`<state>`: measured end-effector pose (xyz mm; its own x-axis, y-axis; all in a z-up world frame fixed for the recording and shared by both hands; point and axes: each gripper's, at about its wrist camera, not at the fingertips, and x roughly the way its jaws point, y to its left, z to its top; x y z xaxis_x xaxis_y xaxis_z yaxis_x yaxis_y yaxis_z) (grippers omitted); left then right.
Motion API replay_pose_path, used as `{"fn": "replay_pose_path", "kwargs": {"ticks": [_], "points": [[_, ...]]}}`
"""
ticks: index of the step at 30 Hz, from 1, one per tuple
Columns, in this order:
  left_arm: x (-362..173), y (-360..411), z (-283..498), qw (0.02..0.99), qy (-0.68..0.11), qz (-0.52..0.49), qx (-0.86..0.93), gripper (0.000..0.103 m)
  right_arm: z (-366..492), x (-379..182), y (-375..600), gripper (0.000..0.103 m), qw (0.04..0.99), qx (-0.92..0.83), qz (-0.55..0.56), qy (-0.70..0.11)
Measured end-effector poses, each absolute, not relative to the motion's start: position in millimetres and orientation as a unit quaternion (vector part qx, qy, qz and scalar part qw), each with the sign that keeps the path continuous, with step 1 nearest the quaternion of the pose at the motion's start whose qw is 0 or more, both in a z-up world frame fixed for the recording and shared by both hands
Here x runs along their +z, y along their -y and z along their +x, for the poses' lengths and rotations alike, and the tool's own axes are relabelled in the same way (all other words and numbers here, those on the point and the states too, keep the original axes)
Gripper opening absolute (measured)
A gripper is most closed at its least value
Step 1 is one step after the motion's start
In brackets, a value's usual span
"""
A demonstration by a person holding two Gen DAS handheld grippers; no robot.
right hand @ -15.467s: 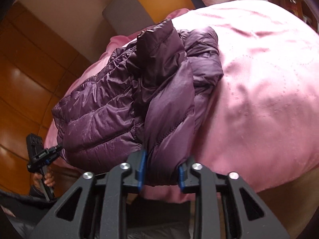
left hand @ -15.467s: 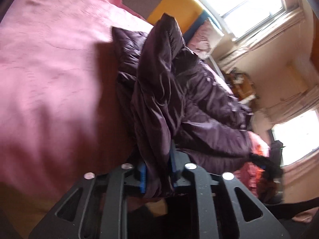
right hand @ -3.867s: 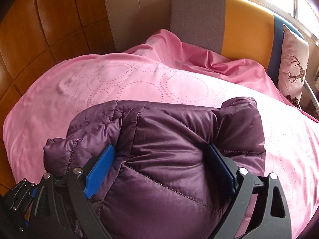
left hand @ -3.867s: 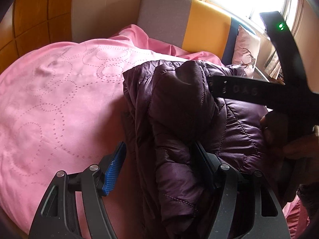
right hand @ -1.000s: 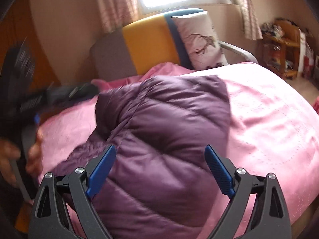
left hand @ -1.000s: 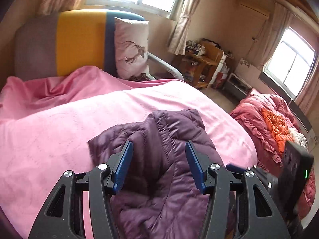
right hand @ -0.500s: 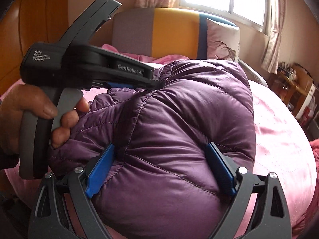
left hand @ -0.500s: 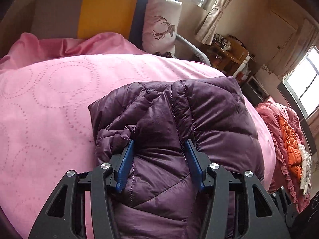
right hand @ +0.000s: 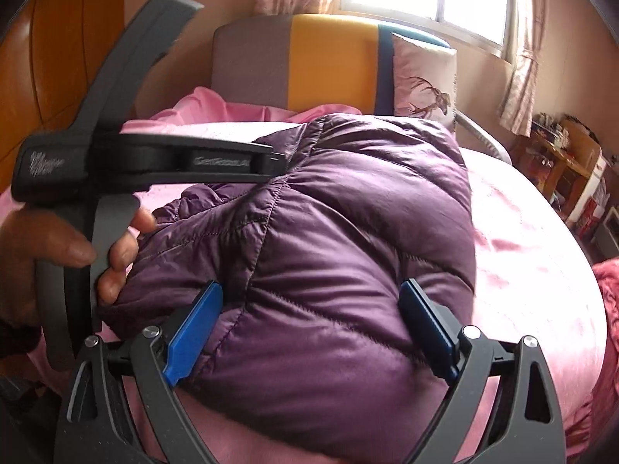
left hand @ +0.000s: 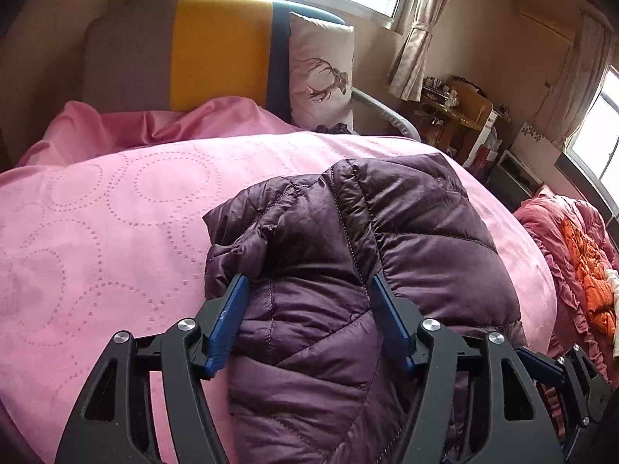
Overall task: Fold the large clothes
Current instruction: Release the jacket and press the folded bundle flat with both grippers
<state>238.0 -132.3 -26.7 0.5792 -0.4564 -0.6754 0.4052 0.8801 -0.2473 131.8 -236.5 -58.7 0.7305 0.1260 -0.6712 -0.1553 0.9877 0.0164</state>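
A dark purple quilted puffer jacket (left hand: 387, 239) lies folded into a thick bundle on the pink bed cover (left hand: 96, 212); it also fills the right wrist view (right hand: 348, 239). My left gripper (left hand: 307, 284) is open, its blue pads straddling the near part of the bundle. My right gripper (right hand: 309, 294) is wide open, its pads pressed against both sides of the bundle. The left gripper's black body (right hand: 147, 158), held by a hand, shows at the left in the right wrist view, reaching over the jacket.
A grey, yellow and blue headboard (left hand: 216, 46) and a deer-print pillow (left hand: 321, 77) stand behind the bed. A wooden shelf with clutter (left hand: 456, 112) and a red-orange heap of bedding (left hand: 580, 255) lie to the right. A wooden wall panel (right hand: 58, 58) is on the left.
Over the last second both grippers came down onto the folded jacket. In the last half second the left gripper's jaws opened slightly wider; the right stayed wide open around the bundle.
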Motion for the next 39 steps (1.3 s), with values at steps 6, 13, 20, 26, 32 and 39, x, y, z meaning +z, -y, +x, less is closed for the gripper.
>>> {"fn": "replay_pose_path", "kwargs": {"ticks": [6, 13, 20, 26, 32, 39], "points": [[-19.7, 122.5, 220.0, 0.895, -0.379, -0.028, -0.232, 0.072, 116.4, -44.6, 242.1, 0.094, 0.932, 0.058, 0.005, -0.357], [-16.3, 113.8, 200.9, 0.901, -0.37, -0.021, -0.225, 0.072, 105.0, -27.9, 253.9, 0.094, 0.935, 0.042, 0.032, -0.352], [-17.9, 108.4, 190.5, 0.903, -0.367, -0.018, -0.225, 0.072, 97.5, -28.6, 255.7, 0.095, 0.933, 0.014, 0.051, -0.356], [-31.1, 109.7, 193.6, 0.898, -0.378, -0.011, -0.225, 0.072, 104.6, -47.8, 253.0, 0.096, 0.919, 0.02, 0.071, -0.386], [-46.8, 106.8, 195.4, 0.893, -0.391, -0.018, -0.221, 0.074, 106.4, -56.2, 242.4, 0.096, 0.917, 0.007, 0.037, -0.396], [-30.1, 93.2, 178.0, 0.906, -0.37, -0.028, -0.202, 0.085, 96.2, -28.4, 250.3, 0.098, 0.924, -0.001, 0.066, -0.376]]}}
